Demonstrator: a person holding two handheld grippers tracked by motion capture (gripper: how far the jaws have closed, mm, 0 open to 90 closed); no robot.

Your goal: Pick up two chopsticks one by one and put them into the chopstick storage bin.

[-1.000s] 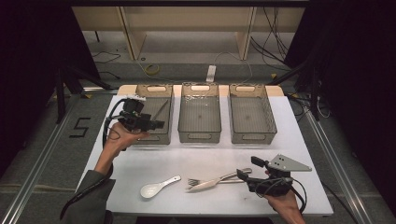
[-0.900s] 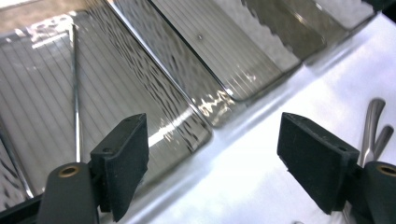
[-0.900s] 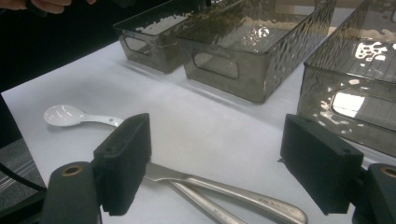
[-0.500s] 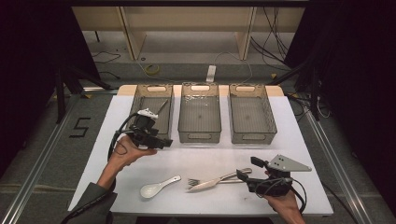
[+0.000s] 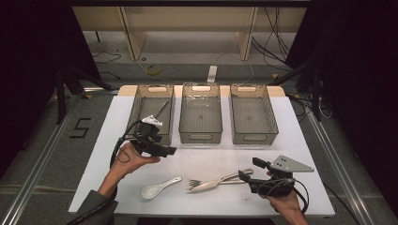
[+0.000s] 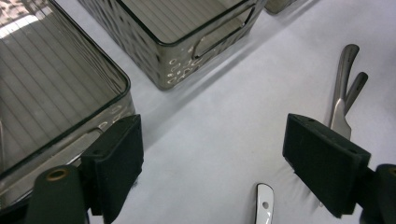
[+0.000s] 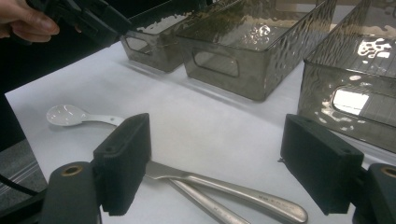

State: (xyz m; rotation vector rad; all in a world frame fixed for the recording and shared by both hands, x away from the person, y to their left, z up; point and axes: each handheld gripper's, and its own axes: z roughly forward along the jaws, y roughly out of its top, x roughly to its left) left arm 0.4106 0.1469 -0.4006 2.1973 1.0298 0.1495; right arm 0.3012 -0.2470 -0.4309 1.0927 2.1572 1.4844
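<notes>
Smoked-grey see-through plastic bins are sitting three in a row at the far side of the white table (image 5: 291, 140). The left bin (image 5: 136, 110) is already holding one slim metal utensil (image 5: 162, 108), so sorting looks started, one piece done. Middle bin (image 5: 201, 112) and right bin (image 5: 252, 115) are looking empty.

Left to do: a white ceramic soup spoon (image 5: 157, 187), a steel fork (image 5: 196, 182) and a steel table knife (image 5: 211, 184) are all lying loose on the near part of the table, fork and knife touching, spoon just beside them.

Left gripper (image 5: 162, 150) is hovering above the table between the left bin and the spoon, jaws spread wide, carrying nothing. Right gripper (image 5: 248, 168) is sitting low by the knife and fork handles, jaws also spread wide, handles lying between them but not pinched.

Judging: roughly a quarter done, next pick likely the knife or fork.
</notes>
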